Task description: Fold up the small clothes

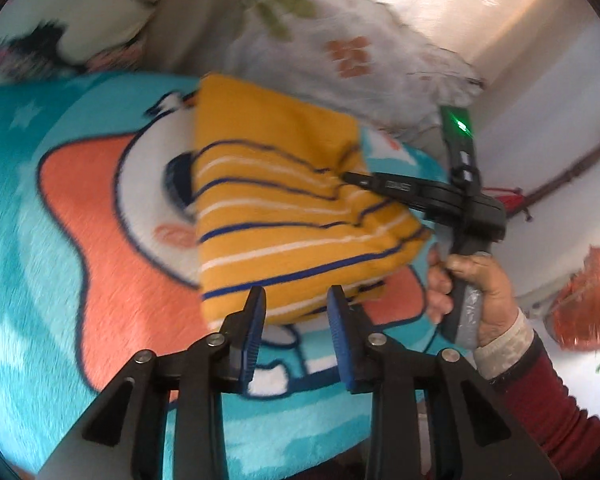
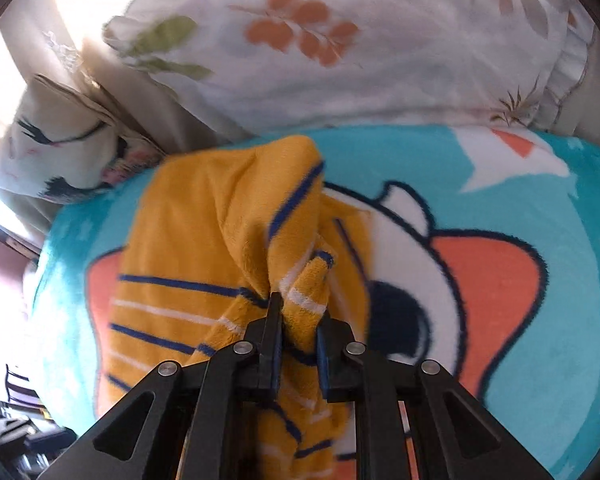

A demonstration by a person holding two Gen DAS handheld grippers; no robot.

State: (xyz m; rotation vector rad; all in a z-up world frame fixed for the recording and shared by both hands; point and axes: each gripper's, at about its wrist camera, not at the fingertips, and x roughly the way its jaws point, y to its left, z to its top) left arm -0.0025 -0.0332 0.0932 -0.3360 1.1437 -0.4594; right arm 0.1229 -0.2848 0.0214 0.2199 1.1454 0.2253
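While the right tongs (image 2: 298,322) pinch the yellow striped garment (image 1: 284,216) mid-fold — bunched, unfinished — the left tongs (image 1: 296,300) gape empty just before it.

A teal cartoon blanket (image 1: 60,184) covers the bed, with the yellow striped garment (image 1: 276,208) lying on it.

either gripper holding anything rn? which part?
Right gripper is shut on a bunched fold of the yellow striped garment. Left gripper is open, holding nothing.
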